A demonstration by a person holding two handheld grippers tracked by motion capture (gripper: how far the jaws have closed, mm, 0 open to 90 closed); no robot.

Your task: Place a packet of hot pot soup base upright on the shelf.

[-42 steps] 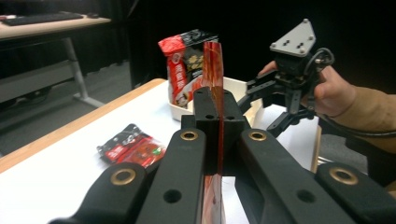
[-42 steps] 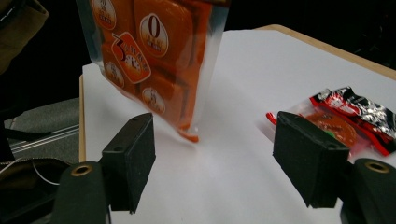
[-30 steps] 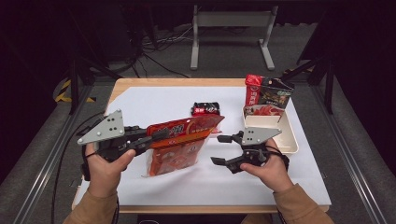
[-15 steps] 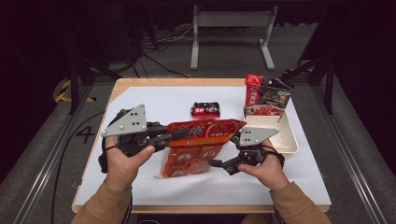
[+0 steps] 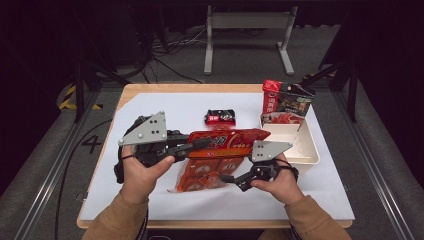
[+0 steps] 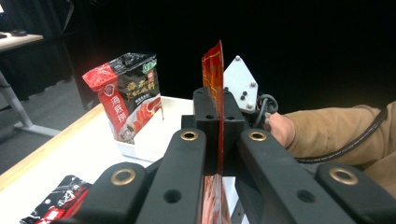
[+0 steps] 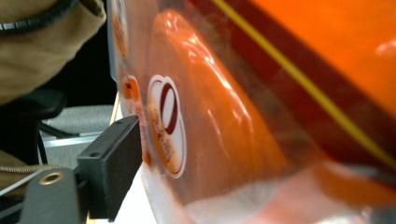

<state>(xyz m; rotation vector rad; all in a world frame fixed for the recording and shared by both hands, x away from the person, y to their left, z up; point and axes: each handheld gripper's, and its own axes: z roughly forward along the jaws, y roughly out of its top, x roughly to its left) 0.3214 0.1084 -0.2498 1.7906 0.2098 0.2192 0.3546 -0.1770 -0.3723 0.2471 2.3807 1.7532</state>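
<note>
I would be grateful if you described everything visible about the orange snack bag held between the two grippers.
The orange snack bag is glossy plastic with a solid red-orange top band and a clear lower part showing round orange packets inside. It hangs above the white table cover, lengthwise across the table. The left gripper is shut on its top edge; the right gripper sits at its lower part, one pad beside the film.

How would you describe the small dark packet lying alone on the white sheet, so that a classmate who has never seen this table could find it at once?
Start at the wooden table covered by a white sheet. Behind the long red bag held up at the middle lies a small packet, flat on the sheet. It is black with red print, far smaller than the bag, and lies outside the white tray to the right.
</note>
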